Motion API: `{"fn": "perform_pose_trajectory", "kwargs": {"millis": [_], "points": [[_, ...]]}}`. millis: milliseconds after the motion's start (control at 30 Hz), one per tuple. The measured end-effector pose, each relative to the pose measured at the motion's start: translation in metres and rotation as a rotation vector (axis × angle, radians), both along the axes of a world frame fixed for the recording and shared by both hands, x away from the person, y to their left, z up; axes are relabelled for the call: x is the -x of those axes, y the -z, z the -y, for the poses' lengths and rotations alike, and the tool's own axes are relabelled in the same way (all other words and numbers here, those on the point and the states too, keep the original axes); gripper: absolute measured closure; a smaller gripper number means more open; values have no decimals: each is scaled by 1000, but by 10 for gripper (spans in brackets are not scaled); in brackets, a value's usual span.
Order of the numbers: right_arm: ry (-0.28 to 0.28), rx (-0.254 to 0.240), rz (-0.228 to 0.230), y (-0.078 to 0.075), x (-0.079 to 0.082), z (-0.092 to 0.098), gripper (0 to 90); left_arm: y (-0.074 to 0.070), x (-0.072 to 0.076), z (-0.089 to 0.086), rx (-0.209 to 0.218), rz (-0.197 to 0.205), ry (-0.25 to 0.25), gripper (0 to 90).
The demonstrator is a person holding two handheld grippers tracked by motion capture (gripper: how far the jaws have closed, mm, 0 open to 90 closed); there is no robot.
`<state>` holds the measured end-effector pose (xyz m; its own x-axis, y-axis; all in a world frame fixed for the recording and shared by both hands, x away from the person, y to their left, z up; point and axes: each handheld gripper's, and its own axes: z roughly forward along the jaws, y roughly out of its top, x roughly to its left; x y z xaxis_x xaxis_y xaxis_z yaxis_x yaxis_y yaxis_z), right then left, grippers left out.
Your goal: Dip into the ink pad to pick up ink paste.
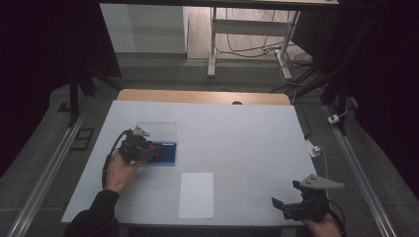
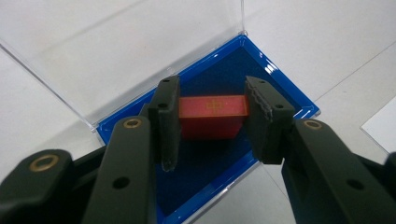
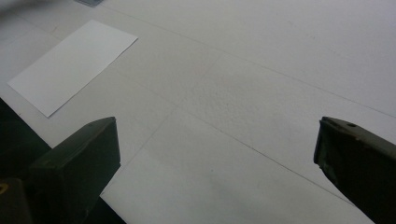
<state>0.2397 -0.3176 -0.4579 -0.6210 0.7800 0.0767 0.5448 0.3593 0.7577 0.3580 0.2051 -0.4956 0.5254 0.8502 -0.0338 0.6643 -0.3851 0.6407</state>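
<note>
Left gripper [image 2: 212, 119] clamped on red block [image 2: 212, 114] above blue case [image 2: 289, 100]

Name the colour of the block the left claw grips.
Red block with a gold mark, clearest in the left gripper view.

A white-topped table [image 1: 237, 133] carries an open blue case [image 1: 167, 153] beneath the left gripper [image 1: 153, 150] and a white sheet [image 1: 196, 195] lying between both grippers.

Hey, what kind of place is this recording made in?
Probably a lab or recording workspace: a white-covered table under a fixed camera, floor rails alongside, loose cables beneath a desk frame behind, dark surroundings.
</note>
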Motion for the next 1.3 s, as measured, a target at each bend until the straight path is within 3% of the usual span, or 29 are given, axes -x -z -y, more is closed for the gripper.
{"fn": "perform_pose_trajectory", "kwargs": {"millis": [233, 467, 567, 600, 700, 733, 933, 1033, 1100, 1300], "points": [[0, 0, -1, 0, 0, 0, 4, 3, 0, -1, -7, 4, 13, 584], [1, 3, -1, 0, 0, 0, 4, 4, -2, -3, 14, -4, 16, 585], [0, 1, -1, 0, 0, 0, 4, 3, -1, 0, -3, 0, 8, 585], [0, 3, -1, 0, 0, 0, 4, 3, 0, 4, -33, 12, 10, 585], [0, 4, -2, 0, 0, 0, 4, 2, 2, 8, -60, 19, 2, 586], [0, 4, -2, 0, 0, 0, 4, 2, 4, 12, -88, 30, -5, 586], [0, 5, -2, 0, 0, -1, 4, 3, 9, 17, -122, 59, -14, 587], [0, 5, -2, 0, 0, -1, 4, 4, 8, 12, -84, 44, -22, 588], [1, 5, -2, 0, 0, -1, 4, 5, 7, 4, -18, 22, -35, 588], [1, 5, -2, 0, 0, -1, 5, 7, 5, -2, 30, 9, -36, 588]]}}
